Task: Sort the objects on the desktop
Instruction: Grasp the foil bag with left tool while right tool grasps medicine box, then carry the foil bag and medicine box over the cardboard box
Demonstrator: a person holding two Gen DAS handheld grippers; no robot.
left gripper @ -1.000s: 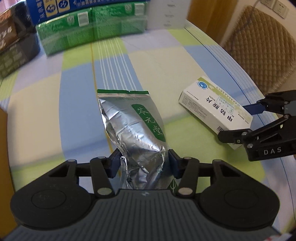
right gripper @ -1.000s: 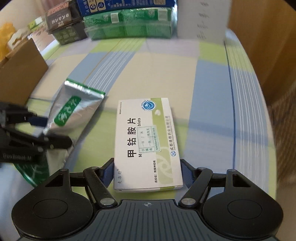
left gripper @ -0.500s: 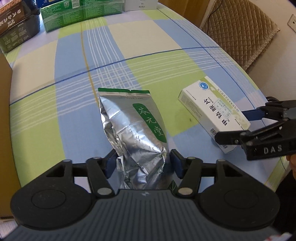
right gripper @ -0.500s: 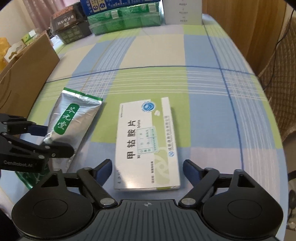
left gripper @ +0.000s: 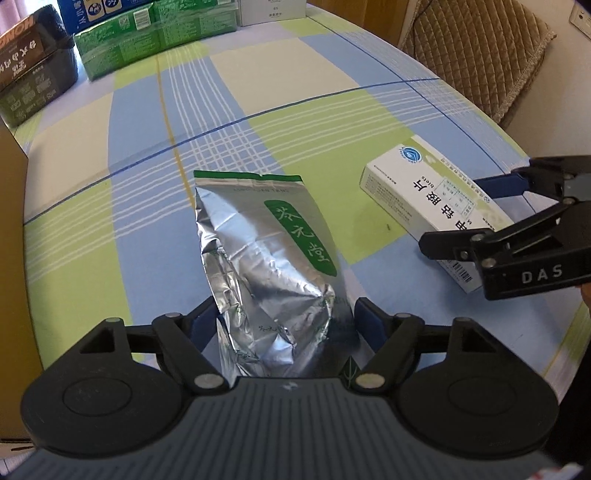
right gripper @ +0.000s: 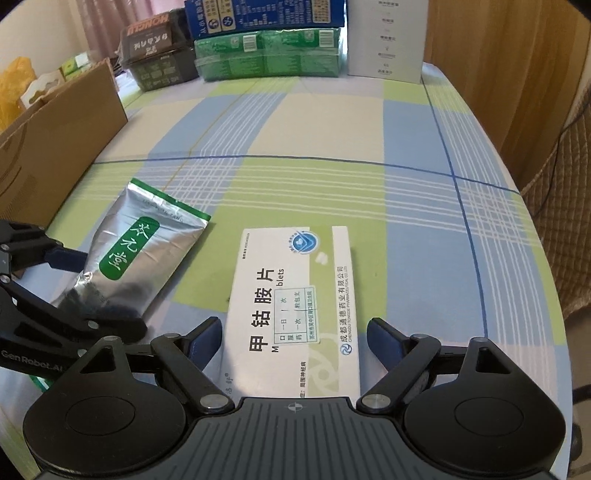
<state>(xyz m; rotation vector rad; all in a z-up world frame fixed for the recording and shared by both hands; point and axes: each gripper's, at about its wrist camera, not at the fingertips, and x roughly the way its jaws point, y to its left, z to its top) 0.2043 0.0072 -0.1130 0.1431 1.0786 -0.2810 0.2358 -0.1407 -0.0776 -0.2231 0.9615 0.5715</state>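
**Both grippers parted over pouch and box**

Down at the near edge of the left wrist view, the left gripper (left gripper: 282, 319) stands with its jaws spread; they have just been opening, and the silver foil pouch (left gripper: 269, 266) lies between the blue pads with a gap showing on each side, nothing pressing on it. The pouch rests flat on the checked tablecloth (left gripper: 140, 155), its crumpled bottom nearest the tool and its green-edged sealed top pointing away from it.

Likewise, the right gripper (right gripper: 293, 338) has its jaws wide, having just been opening, and the white medicine box (right gripper: 291, 314) lies between the fingers, clear of both pads. The box rests flat on the cloth, its long side running straight ahead of the tool, printed face up.

Off to the right gripper's left, the pouch (right gripper: 136, 254) lies just beside the box without touching it, with the left gripper's black fingers on either side of its near end. From the left tool, the box (left gripper: 436, 206) sits to the right and a little ahead.

Farther ahead and left of the right gripper stands a brown cardboard box (right gripper: 59, 136). At the far end of the table are stacked green packs (right gripper: 266, 55), a dark carton (right gripper: 155, 51), a blue box (right gripper: 266, 14) and a white box (right gripper: 388, 40).
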